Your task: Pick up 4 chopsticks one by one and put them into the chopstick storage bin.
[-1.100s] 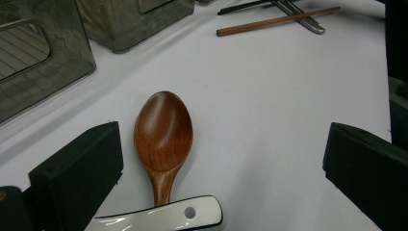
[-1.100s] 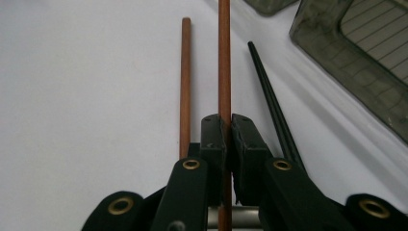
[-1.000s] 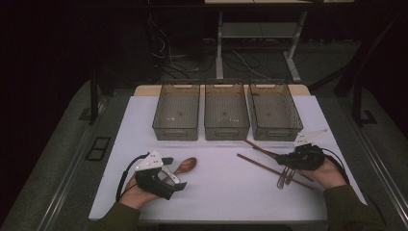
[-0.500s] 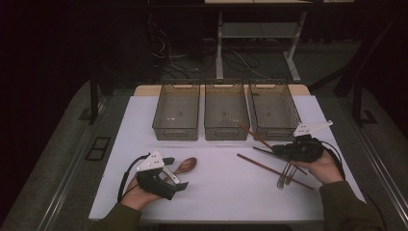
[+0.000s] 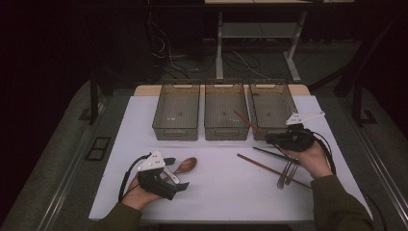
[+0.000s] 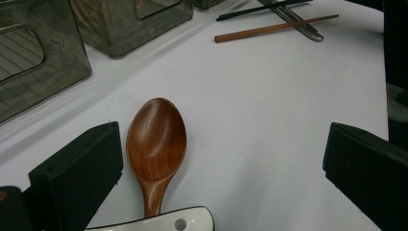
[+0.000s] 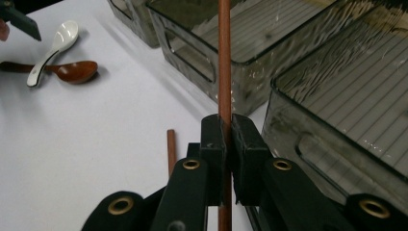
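Gripping a wooden chopstick (image 7: 224,57), right tongs (image 7: 229,139) hover raised; left tongs (image 6: 221,163) wide

Wooden chopstick (image 7: 224,57) matt; wooden spoon (image 6: 156,139) glossy; smoky ribbed plastic bins (image 5: 176,115); white spoon (image 7: 54,44) glazed.

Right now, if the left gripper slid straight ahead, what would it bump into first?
Probably the wooden spoon, lying between the open left gripper; farther on sits a clear bin.
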`<action>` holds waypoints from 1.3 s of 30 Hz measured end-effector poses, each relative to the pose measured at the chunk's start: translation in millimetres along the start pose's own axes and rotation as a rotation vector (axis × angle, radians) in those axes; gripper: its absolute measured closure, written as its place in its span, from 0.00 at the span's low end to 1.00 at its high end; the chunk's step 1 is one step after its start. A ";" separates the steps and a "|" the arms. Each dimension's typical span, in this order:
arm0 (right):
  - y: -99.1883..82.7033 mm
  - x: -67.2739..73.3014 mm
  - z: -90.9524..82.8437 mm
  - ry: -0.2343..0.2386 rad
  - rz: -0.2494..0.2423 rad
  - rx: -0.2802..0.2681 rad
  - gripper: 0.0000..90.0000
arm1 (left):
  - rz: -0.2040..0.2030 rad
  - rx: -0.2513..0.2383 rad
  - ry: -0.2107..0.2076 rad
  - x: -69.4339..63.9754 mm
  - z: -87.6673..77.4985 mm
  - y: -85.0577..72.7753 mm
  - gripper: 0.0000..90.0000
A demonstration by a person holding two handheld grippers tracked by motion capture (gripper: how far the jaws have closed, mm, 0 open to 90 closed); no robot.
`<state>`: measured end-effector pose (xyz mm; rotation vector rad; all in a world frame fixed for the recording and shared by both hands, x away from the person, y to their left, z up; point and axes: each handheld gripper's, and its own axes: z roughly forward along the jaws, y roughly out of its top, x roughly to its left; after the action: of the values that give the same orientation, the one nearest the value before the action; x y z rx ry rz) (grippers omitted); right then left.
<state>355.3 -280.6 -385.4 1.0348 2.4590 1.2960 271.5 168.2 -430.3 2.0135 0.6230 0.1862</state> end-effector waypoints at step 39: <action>51.0 21.8 43.5 0.009 -0.038 -0.011 0.93 | -0.005 0.000 0.004 2.2 0.4 -2.8 0.00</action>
<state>383.9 -218.5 -368.5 0.9775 2.4630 1.3041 272.6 170.0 -433.1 2.0121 0.6312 0.1872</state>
